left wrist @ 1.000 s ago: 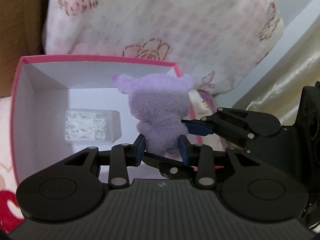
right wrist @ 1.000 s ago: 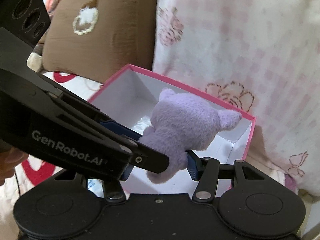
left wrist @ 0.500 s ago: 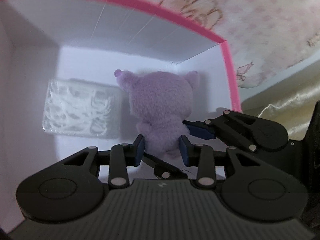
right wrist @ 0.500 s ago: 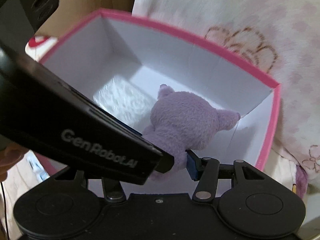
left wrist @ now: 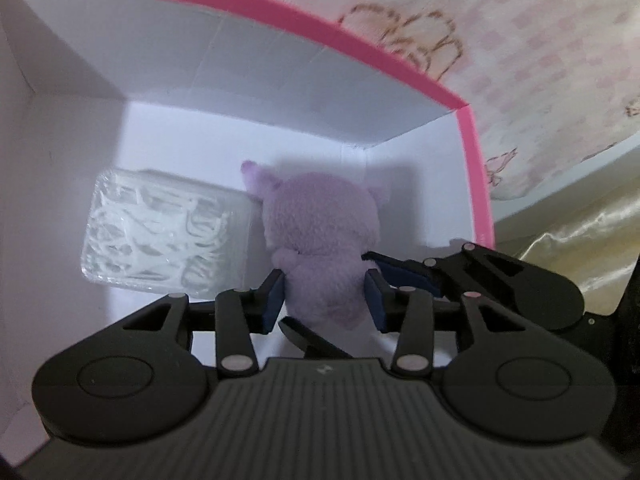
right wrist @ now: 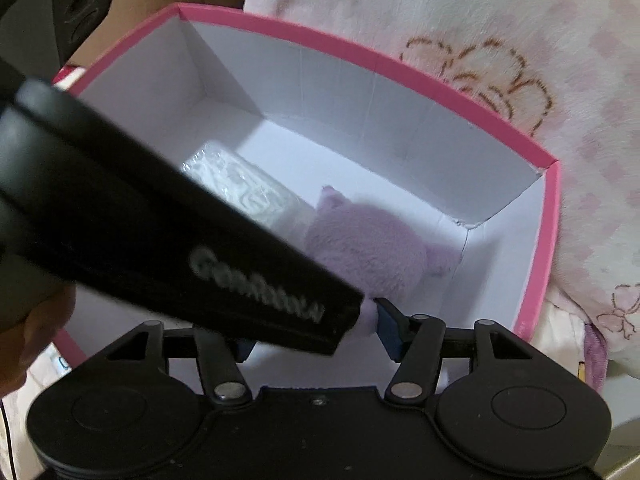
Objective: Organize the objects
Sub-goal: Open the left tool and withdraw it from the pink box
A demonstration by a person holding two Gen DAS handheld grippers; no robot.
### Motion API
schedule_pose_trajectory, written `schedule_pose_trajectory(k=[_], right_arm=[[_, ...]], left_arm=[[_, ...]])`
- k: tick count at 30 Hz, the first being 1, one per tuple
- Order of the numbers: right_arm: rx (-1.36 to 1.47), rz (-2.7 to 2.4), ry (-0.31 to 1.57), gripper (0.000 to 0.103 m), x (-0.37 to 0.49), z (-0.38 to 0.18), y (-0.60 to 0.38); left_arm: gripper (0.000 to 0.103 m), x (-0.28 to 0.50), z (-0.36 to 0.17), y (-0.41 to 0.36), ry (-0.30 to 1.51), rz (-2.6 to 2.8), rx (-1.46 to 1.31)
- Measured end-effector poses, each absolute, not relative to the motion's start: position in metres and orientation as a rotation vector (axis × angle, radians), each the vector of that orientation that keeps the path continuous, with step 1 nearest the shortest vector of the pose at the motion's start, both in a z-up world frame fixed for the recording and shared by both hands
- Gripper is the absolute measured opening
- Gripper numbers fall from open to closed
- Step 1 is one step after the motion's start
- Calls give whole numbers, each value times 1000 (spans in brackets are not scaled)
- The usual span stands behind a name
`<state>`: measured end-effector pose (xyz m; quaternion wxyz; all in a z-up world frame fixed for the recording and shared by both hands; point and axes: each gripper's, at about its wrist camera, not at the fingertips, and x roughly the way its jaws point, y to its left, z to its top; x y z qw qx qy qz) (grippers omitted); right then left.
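Note:
A purple plush toy (left wrist: pixel 320 236) is down inside the pink-rimmed white box (left wrist: pixel 360 52), near its right corner. My left gripper (left wrist: pixel 324 296) is shut on the toy's lower body. My right gripper (right wrist: pixel 316 336) is shut on the same toy (right wrist: pixel 368 256) from the side; its blue pad (left wrist: pixel 400 276) shows in the left wrist view. The left gripper's black body (right wrist: pixel 160 232) crosses the right wrist view and hides part of the toy. The box rim (right wrist: pixel 400 68) also shows there.
A clear plastic case of white pieces (left wrist: pixel 168 232) lies on the box floor just left of the toy; it also shows in the right wrist view (right wrist: pixel 240 188). A pink floral blanket (left wrist: pixel 520 32) lies behind the box. Shiny beige fabric (left wrist: pixel 580 220) is at the right.
Both grippers have carried the toy from above the box rim down into the box, beside the clear case. Both stay shut on it.

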<state>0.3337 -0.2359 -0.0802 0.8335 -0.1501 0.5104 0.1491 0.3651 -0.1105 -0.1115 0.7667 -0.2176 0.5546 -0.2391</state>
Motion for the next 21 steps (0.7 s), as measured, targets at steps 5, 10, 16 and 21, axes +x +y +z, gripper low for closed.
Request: schedule_pose_trajectory(k=[5,10,16,21], right_arm=[[-248,350,989,67,306,-58,-243],[-201,356,918,67,274,-36,-251],[-133,348,861,67,243,-8,-263],[-140,363,815,67,215,20,-267]], left_arm=[[54,347,-92,-100,1159,-533,-401],[56,337,-66,-84,1120,-521,-321],[58,309,-30,-75,1082,-530,-235],[60,275,4,-72,1060,-538,-145]])
